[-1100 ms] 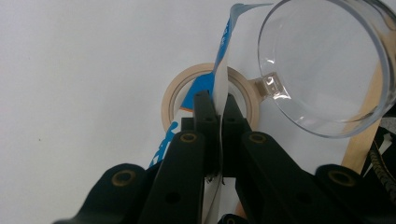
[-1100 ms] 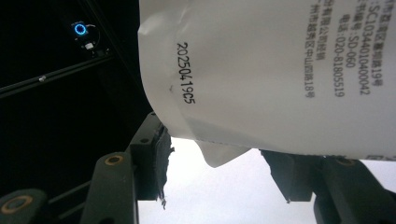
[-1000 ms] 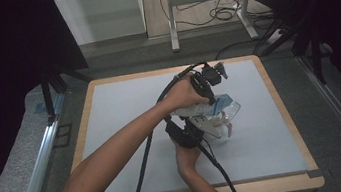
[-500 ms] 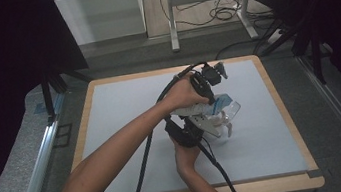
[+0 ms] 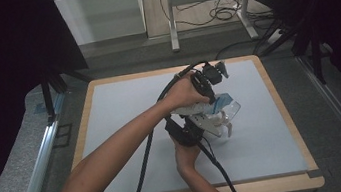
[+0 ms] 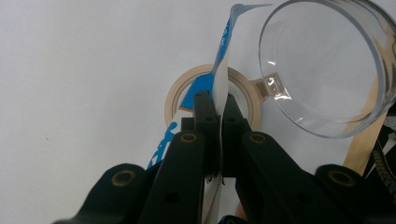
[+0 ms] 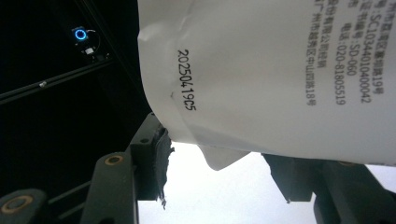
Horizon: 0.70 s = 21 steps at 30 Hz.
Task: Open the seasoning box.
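Left tongs (image 6: 215, 105) pinch one packet (image 6: 223, 70); right tongs (image 7: 224, 172) spread, perhaps touching it.

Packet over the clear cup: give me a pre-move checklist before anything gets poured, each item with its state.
1. Left gripper clamped on the packet: ok, jaws shut on its edge.
2. Right gripper gripping the packet: not ok, jaws stand apart with the packet's lower corner between them.
3. Clear cup close to the packet: ok, just beside it, mouth tilted.
4. Packet torn open: cannot tell.
5. Tape roll out of the way: not ok, it lies directly under the packet.
6. White mat has free space: ok.
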Motion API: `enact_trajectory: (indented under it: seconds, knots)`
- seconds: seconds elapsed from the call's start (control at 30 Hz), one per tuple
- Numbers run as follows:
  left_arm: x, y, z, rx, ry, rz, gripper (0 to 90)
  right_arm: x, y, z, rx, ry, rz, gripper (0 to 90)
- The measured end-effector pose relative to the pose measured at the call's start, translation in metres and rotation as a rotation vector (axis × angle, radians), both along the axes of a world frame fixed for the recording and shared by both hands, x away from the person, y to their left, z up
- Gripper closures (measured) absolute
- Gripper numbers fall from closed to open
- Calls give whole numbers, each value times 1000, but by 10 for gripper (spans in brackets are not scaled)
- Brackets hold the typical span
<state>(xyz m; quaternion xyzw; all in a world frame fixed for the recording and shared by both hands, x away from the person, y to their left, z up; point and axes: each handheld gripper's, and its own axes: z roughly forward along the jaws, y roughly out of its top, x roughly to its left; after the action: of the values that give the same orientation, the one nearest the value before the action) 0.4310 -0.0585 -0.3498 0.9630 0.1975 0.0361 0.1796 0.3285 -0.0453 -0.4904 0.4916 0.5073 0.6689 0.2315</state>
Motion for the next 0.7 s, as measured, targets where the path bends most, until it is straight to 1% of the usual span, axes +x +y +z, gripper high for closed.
enact_trajectory:
  seconds: [0.23,0.43,0.7]
  knots:
    - [1,0,0,2,2,0,900,0,0,0,-1,1,4,446]
    - [0,0,1,2,-1,1,900,0,0,0,12,2,3,446]
    - [0,0,1,5,0,-5,900,0,1,1,13,-2,-1,446]
